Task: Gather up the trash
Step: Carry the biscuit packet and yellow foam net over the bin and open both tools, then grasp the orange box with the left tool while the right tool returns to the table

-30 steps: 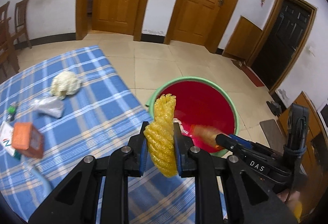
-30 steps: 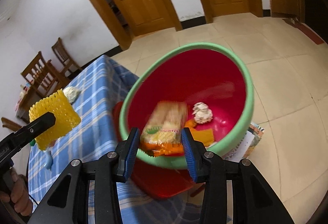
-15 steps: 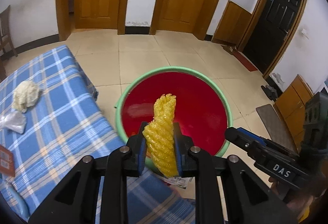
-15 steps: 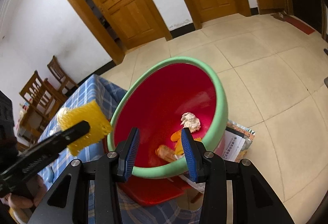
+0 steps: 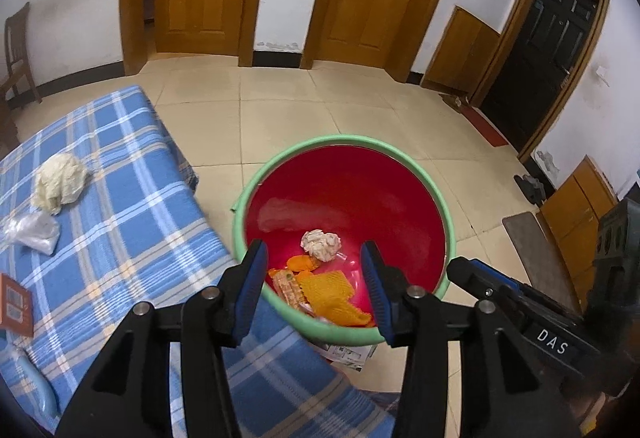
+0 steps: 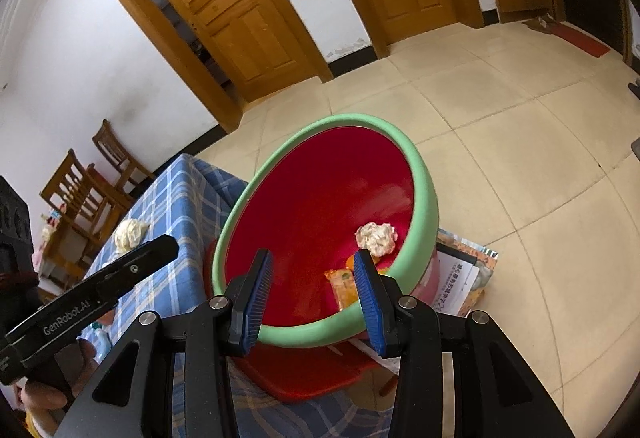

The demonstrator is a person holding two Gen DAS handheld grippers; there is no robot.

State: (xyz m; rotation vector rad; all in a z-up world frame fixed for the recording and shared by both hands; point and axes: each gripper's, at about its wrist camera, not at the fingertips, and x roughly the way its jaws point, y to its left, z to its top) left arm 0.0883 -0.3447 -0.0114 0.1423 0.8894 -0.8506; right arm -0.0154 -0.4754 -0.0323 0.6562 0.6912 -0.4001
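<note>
A red basin with a green rim (image 5: 448, 222) (image 6: 424, 173) stands beside the blue plaid table (image 5: 120, 238). Inside lie a yellow foam net (image 5: 330, 292), an orange snack packet (image 5: 286, 286) (image 6: 342, 284), an orange bit (image 5: 302, 262) and a crumpled white tissue (image 5: 322, 244) (image 6: 376, 236). My left gripper (image 5: 314, 288) is open and empty over the basin's near rim. My right gripper (image 6: 314, 296) is open and empty, just before the basin. On the table remain a cream paper wad (image 5: 60, 181) (image 6: 130, 232), a clear plastic bag (image 5: 34, 232) and an orange box (image 5: 14, 304).
A red stool (image 6: 304, 370) carries the basin. A printed packet (image 6: 460, 278) lies under it on the tiled floor. Wooden chairs (image 6: 88, 189) stand behind the table. Wooden doors line the far wall. The right gripper's body (image 5: 532, 318) is at the lower right of the left wrist view.
My left gripper moved over the basin, opened and let go of the yellow foam net, which now lies in the basin. The snack packet dropped from the right gripper earlier settled there too.
</note>
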